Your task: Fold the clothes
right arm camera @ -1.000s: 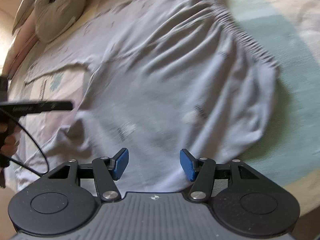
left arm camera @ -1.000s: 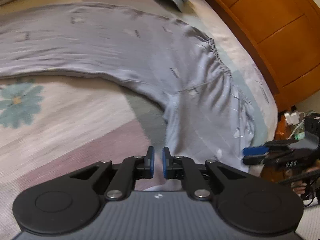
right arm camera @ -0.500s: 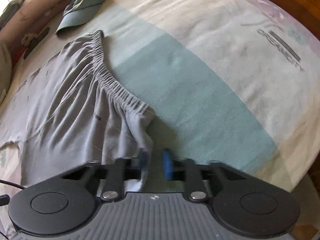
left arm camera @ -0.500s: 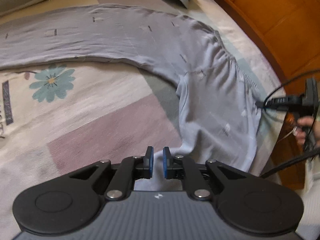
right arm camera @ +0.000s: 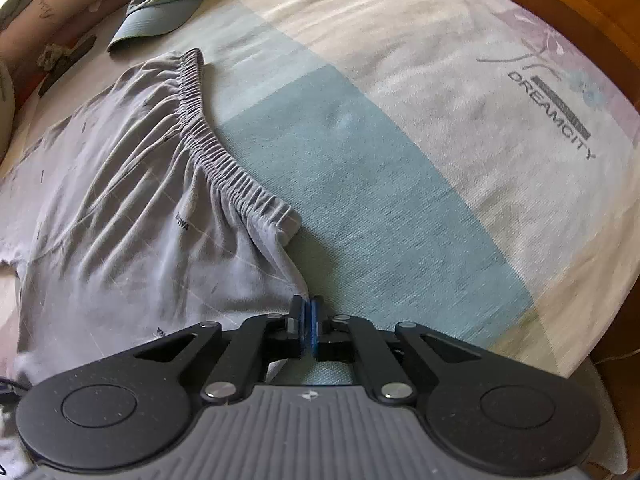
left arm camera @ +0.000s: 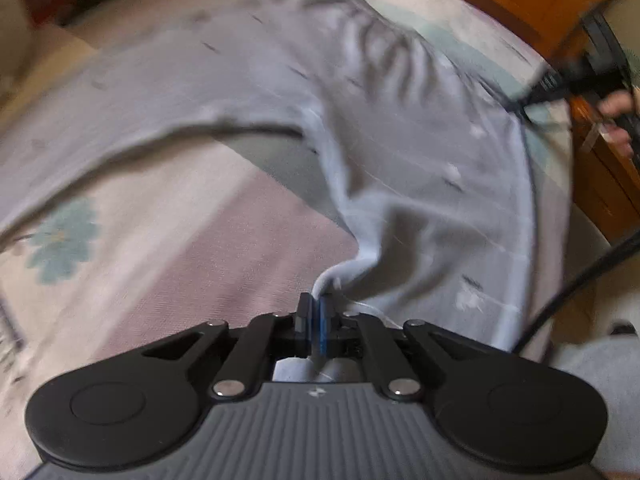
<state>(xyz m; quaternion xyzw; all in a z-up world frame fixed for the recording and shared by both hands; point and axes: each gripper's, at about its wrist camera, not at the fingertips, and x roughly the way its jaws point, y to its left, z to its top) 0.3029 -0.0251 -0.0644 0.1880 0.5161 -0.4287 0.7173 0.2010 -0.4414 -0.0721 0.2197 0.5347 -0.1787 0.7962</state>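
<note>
Grey cotton trousers point(right arm camera: 120, 200) lie spread across the bed point(right arm camera: 400, 184), waistband toward the teal patch of the bedspread, one leg running away toward the far side, and both grippers have a piece of them. Left gripper point(left arm camera: 315, 312) first: jaws pinched right together with a peak of fabric drawn up between the blue pads, somewhere along the inner edge of the near leg (that view is smeared, so the exact spot is hard to call). Over to the right gripper point(right arm camera: 307, 322): jaws likewise squeezed together, and the outer side edge just below the elastic waistband point(right arm camera: 224, 168) runs straight into them, so it looks clamped on that edge. In the left wrist view the right gripper shows at the far edge of the garment, a person's hand point(left arm camera: 618, 114) on its handle. A green cap point(right arm camera: 168, 0) sits beyond the waistband, well apart from the trousers. So the step, I'd say, is the grasp just made for the first fold. Next move wants both grippers lifting together and carrying the near leg over onto the far one, keeping the cloth taut between them so it lands flat rather than bunched.
</note>
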